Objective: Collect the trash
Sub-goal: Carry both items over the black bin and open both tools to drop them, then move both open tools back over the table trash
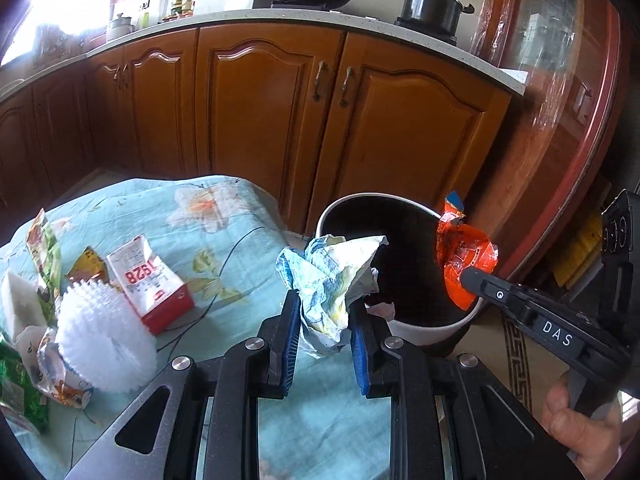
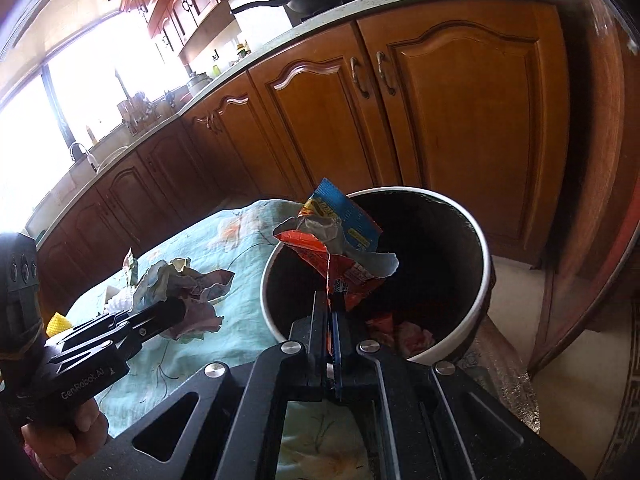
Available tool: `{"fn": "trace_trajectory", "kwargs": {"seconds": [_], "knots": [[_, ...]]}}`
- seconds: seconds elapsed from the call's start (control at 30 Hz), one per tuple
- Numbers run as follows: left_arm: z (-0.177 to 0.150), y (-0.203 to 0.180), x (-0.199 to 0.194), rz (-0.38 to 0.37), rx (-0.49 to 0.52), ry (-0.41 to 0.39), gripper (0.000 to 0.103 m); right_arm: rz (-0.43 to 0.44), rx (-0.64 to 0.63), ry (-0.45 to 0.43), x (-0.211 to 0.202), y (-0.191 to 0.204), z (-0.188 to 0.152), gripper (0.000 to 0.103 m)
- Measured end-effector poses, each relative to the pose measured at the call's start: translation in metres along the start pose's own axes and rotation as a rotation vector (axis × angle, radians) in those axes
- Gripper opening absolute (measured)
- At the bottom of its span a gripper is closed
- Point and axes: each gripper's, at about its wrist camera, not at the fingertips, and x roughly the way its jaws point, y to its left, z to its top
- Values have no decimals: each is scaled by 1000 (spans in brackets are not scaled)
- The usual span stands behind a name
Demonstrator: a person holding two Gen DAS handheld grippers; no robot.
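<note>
**Desk:** The fingers first: what has each pair got?

**Photographer:** The blue pads [image 1: 290, 316] of the left gripper [image 1: 324, 312] are clamped on a crumpled pale wrapper [image 1: 334, 276], held at the near rim of the white bin [image 1: 424, 330]. The right gripper [image 2: 334, 312] has its jaws pressed almost flat together on an orange snack packet [image 2: 340, 256], which hangs over the bin's dark mouth.

**Desk:** And the step in hand, as you read it?

**Photographer:** Dropping both pieces in, I'd judge. The packet looks well placed; letting go there should land it inside. The wrapper sits over the edge nearest the table [image 1: 224, 236], so the left hand would do well to carry it further over the opening before the jaws part, or it may catch the rim and fall outside. Light, crinkly stuff can cling to pads; a clean, wide release helps.

**Desk:** The count?

**Photographer:** One bin, two grippers, one piece of rubbish in each. On the floral cloth, well apart from the bin: one red-and-white carton [image 1: 150, 284], one white frilled paper cup [image 1: 106, 344], and a heap of wrappers at the left edge, too jumbled to count. Some scraps already lie in the bin's bottom.
</note>
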Motion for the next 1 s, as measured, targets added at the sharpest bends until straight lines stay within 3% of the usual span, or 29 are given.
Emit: {"fn": "trace_trajectory", "kwargs": {"seconds": [0.63,0.7,0.8,0.83,0.87,0.9,1.0], "knots": [[46,-28,85,-27,35,85,24,-41,-5,86,29,-36,23,2],[48,-29,91,-20,36,92,26,-44,-4,93,31,-35,23,7],[51,-32,95,-33,37,98,38,-40,9,105,34,-38,25,13],[50,-33,96,-33,36,98,47,-43,14,102,33,-39,25,18],[48,-32,94,-34,33,94,51,-39,19,98,32,-41,23,31],[48,-32,93,-39,31,88,53,-36,25,93,30,-41,23,37],[45,-29,88,-43,25,81,55,-31,38,74,23,-42,21,37]]}}
